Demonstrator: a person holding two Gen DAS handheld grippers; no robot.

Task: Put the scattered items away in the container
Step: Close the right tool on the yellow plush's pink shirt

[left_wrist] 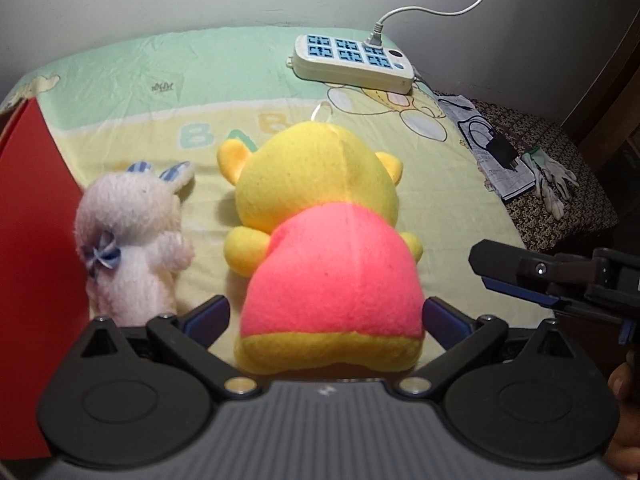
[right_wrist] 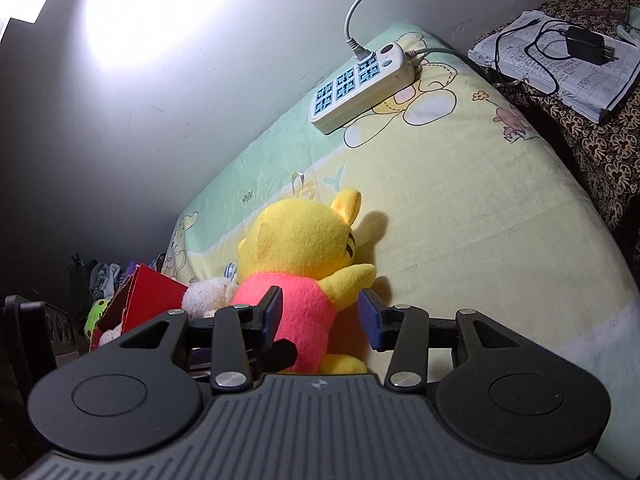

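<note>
The yellow bear plush (left_wrist: 320, 216) in a pink shirt lies face down mid-bed, just beside a white bunny plush (left_wrist: 132, 236) next to the red box (left_wrist: 32, 280) at the bed's left edge. Left hand-held gripper (left_wrist: 326, 316) straddles the bear, released; right hand-held gripper (right_wrist: 320, 316) also spread, gripping nothing.

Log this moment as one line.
stage: reaching bear | left tool: open, straddling bear | right tool: open beside bear | bunny: on bed by red box
</note>
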